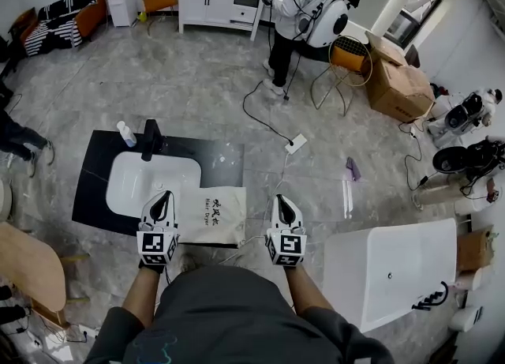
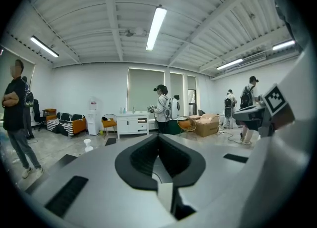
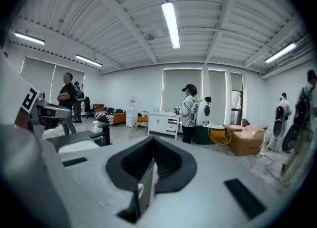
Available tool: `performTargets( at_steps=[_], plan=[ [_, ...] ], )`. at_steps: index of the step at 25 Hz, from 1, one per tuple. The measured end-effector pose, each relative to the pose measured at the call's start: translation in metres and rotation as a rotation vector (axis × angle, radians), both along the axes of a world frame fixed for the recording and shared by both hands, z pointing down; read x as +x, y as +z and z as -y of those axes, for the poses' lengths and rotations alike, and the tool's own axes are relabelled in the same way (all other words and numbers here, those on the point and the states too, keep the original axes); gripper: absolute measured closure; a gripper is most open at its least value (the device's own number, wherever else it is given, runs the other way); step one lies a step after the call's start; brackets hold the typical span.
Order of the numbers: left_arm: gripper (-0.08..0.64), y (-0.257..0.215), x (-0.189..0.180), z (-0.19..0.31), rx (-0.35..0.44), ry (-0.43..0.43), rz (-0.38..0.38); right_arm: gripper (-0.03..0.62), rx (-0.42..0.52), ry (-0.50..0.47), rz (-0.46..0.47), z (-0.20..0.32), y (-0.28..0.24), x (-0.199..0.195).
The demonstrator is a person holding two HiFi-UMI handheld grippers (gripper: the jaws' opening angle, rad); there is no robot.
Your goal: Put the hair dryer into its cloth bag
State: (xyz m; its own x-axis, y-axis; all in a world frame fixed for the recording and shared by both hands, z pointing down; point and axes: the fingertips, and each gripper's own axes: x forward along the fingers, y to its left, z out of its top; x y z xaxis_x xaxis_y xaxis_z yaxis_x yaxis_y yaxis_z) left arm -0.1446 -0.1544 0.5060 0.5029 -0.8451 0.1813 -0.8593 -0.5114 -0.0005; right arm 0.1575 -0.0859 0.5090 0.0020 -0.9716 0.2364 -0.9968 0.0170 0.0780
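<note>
The white cloth bag [image 1: 211, 214] with dark print lies flat on the near edge of the black counter [image 1: 225, 161], beside a white basin [image 1: 150, 182]. No frame shows a hair dryer. My left gripper [image 1: 162, 196] hovers at the bag's left edge, over the basin's near corner, jaws together with nothing between them. My right gripper [image 1: 284, 199] is held to the right of the bag, over the floor, also shut and empty as far as I can see. Both gripper views look level across the room. They show only closed jaws: the left gripper [image 2: 161, 172] and the right gripper [image 3: 146, 177].
A black faucet [image 1: 150, 140] and a small bottle [image 1: 126, 133] stand at the basin's far side. A white unit [image 1: 394, 272] sits at the right. A power strip [image 1: 296, 144] with cords lies on the floor. A person with a backpack [image 1: 296, 7] stands far off.
</note>
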Motion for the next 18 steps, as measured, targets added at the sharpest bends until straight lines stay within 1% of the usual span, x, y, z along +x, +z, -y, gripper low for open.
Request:
performTargets(
  at_steps=[1,18],
  plan=[
    [0.558,0.000,0.000,-0.001,0.001,0.000,0.001,0.591,-0.002,-0.001,-0.004,0.000,0.001,-0.001],
    [0.560,-0.003,0.004,-0.002,0.003,0.019,0.006,0.592,-0.003,-0.043,0.005,0.003,-0.001,-0.016]
  ],
)
